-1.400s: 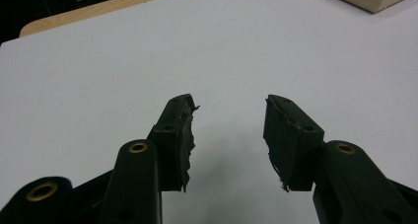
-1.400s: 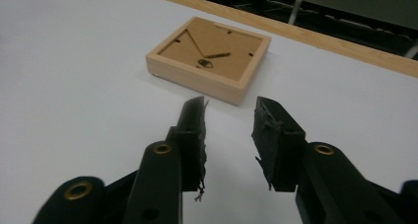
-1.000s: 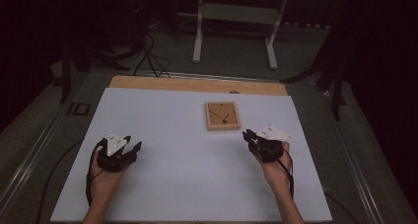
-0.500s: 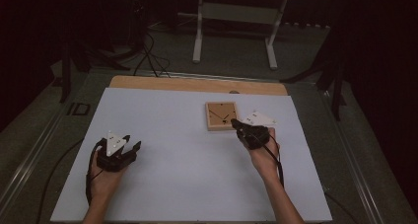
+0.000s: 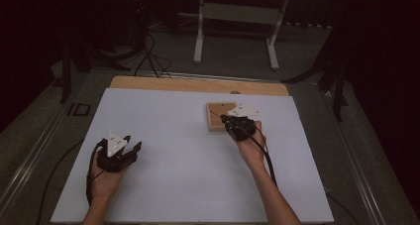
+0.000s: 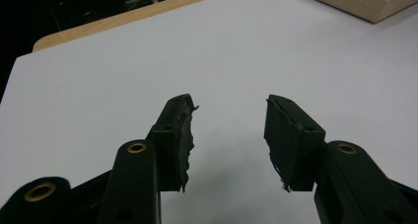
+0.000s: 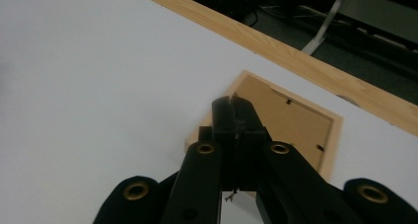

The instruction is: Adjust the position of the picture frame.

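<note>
1. Since the earlier frame, the right gripper [image 5: 229, 120] has slid left across the white sheet [image 5: 188, 185] to the wooden frame [image 5: 216, 117], its jaws closing on nothing.
2. That frame lies flat, back side up, near the sheet's far edge; the clenched tips hang over its near corner.
3. Pressing down there could tip or skid it.
4. Left gripper [image 5: 130, 146] rests released, well apart, with bare sheet between.

Overhead plus two close jaw-mounted views
</note>
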### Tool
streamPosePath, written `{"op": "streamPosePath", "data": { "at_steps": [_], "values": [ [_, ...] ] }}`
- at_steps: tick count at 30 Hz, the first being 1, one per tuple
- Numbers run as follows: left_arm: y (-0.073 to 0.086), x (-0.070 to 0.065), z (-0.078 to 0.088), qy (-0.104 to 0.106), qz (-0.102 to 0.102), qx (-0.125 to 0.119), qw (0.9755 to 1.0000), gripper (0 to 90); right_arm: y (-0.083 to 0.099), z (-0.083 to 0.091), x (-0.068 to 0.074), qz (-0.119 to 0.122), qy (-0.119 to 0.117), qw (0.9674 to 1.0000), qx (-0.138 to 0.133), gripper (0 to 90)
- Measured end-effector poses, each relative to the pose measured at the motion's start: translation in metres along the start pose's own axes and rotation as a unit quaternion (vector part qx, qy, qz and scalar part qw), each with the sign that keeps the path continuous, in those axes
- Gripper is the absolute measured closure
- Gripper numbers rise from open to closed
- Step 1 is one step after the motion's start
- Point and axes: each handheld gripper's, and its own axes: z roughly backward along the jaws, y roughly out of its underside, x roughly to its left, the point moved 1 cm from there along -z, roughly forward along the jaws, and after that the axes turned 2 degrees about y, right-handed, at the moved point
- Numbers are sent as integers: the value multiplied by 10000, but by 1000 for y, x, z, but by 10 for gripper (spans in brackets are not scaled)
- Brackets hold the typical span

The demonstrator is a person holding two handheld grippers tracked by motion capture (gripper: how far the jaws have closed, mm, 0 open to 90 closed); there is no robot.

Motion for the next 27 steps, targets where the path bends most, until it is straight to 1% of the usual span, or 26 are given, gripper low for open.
{"op": "streamPosePath", "data": {
  "at_steps": [5,9,11,13,17,18,20,27],
  "values": [
    [0,-1,0,-8,-30,4,10000,530,-3,-18,8,-131,-68,9999,51,873],
    [0,0,1,-16,-30,-19,10000,530,-2,-31,13,-153,-87,9997,150,860],
    [0,0,1,-12,-18,-10,10000,530,-1,-38,14,-171,-58,9996,212,846],
    [0,0,1,-18,-11,-19,10000,530,0,-45,14,-237,-42,9993,273,826],
    [0,1,2,-22,-6,-27,10000,530,2,-51,15,-323,-15,9989,342,790],
    [0,1,2,-27,-8,-31,10000,530,3,-56,16,-324,23,9988,375,762],
    [0,1,2,-23,-6,-34,10000,530,4,-61,16,-339,62,9985,437,744],
    [0,2,3,-35,26,-57,10000,529,10,-75,19,-416,190,9969,633,740]
  ]
}}
